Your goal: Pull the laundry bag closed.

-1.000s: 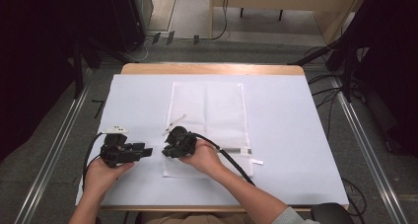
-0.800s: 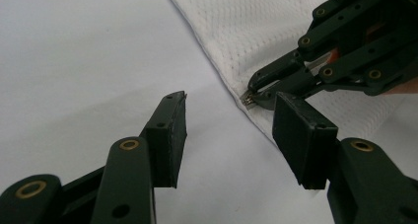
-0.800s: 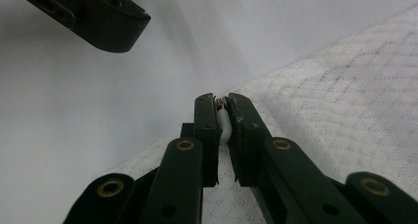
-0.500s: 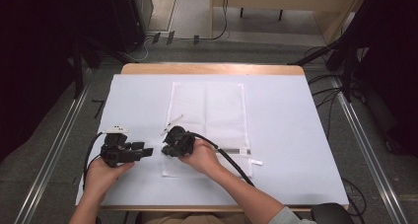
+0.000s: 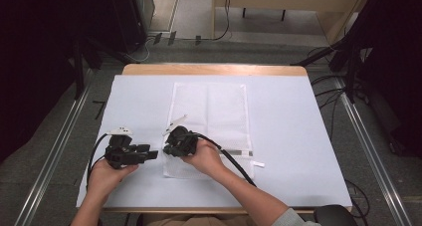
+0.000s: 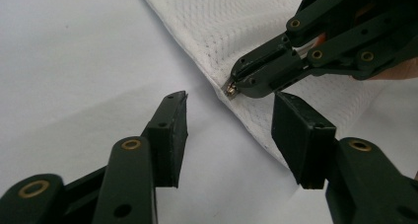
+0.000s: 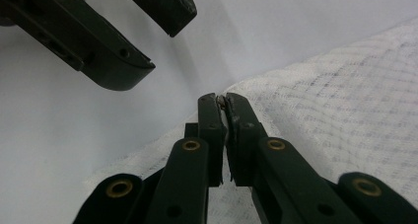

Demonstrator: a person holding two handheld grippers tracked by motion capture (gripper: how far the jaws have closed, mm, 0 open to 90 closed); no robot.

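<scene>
no real shift from a moment ago: right tool [image 7: 220, 99] still pinched on the zipper pull [image 6: 229, 89] at the mesh bag [image 5: 211, 106] edge; left tool [image 6: 229, 123] wide beside it, poised to brace the bag.

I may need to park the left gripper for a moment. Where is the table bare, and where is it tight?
Bare cover lies left of the mesh bag, up to the table's far left corner, and in the wide strip between the bag and the right edge of the table. It is tight at the bag's near left edge, where the right gripper pinches the zipper pull beside the open left gripper.
</scene>
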